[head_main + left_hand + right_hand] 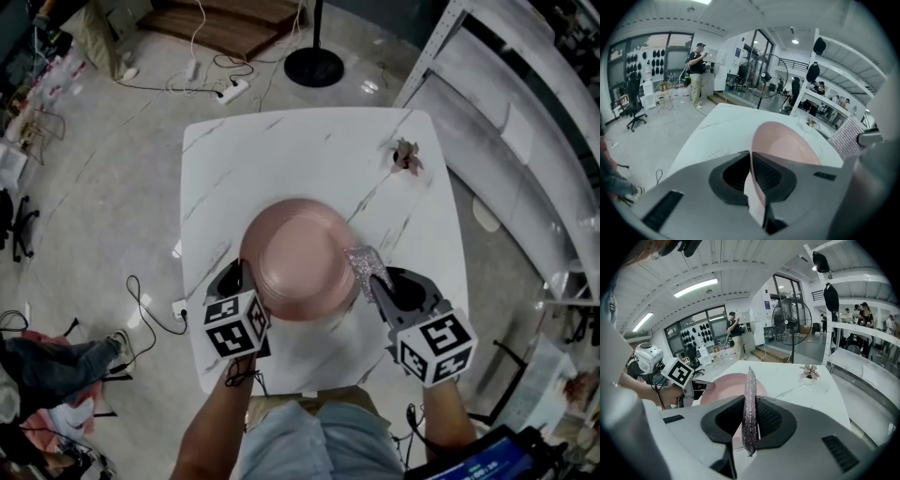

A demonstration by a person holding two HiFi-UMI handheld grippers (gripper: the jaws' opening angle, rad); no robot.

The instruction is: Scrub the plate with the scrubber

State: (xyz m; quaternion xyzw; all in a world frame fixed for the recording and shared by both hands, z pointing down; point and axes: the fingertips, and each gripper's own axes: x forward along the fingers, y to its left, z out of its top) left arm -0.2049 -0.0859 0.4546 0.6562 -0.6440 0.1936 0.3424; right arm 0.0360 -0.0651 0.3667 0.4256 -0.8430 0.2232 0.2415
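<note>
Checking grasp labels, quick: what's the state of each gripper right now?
Left gripper: closed on the plate rim.
Right gripper: closed on the scrubber.

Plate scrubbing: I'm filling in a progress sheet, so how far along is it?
Done: the left gripper is shut on the rim of the pink plate, the right gripper on the glittery scrubber. In hand: the scrubber sits at the plate's right edge. Left: the scrubbing itself; contact is unclear.

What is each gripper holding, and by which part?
The left gripper clamps the pink plate by its rim; the right gripper clamps the glittery scrubber by one end.
</note>
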